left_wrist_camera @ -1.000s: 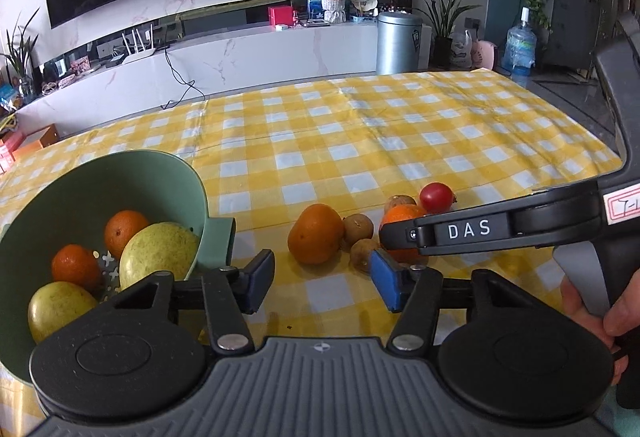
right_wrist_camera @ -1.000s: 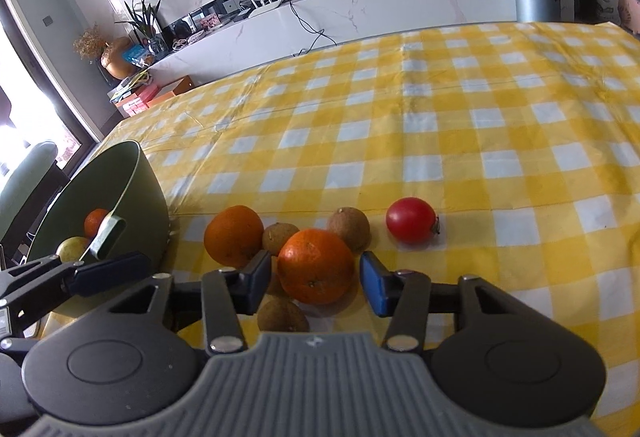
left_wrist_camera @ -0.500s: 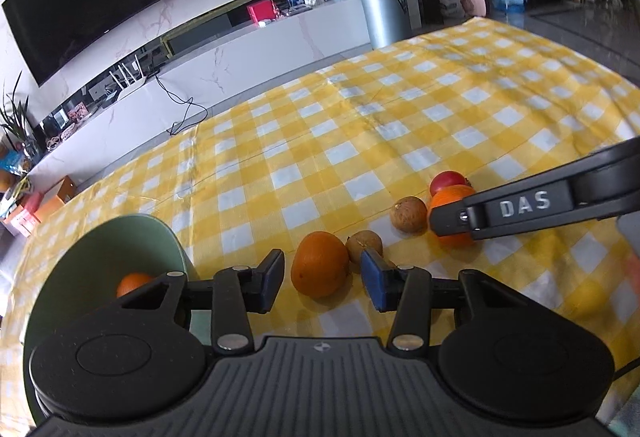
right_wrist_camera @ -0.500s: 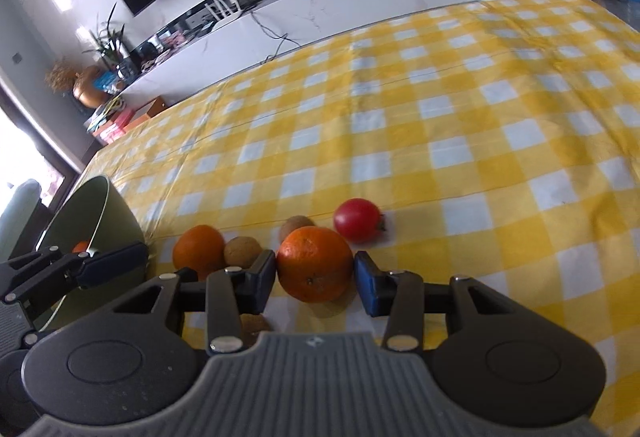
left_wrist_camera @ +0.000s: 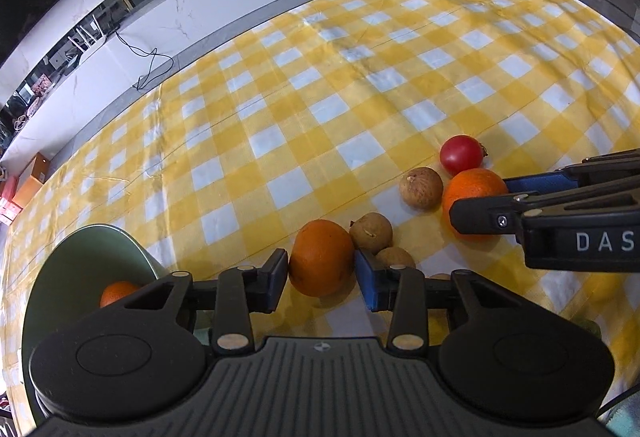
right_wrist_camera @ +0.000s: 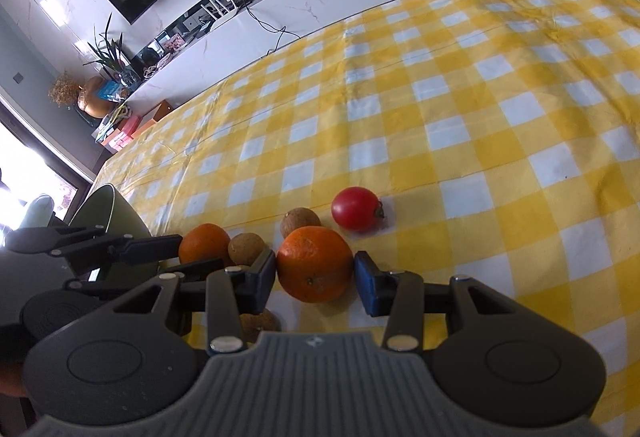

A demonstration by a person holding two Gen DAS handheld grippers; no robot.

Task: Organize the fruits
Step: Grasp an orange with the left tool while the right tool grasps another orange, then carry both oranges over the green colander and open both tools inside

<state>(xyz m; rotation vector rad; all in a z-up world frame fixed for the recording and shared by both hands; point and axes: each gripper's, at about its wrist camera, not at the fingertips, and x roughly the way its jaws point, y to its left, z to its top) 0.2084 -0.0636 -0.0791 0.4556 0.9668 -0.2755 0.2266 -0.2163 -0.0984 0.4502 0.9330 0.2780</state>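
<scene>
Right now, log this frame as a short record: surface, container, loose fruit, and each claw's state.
surface: yellow checked tablecloth
container: green bowl, at least one orange inside
loose fruit: two oranges, red tomato, several small brown fruits
left claw: open, straddling the left orange on the cloth
right claw: open, straddling the right orange on the cloth

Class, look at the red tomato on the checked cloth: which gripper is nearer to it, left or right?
Right. The right gripper straddles the orange beside the tomato; the left gripper straddles another orange further away, past the brown fruits.
</scene>
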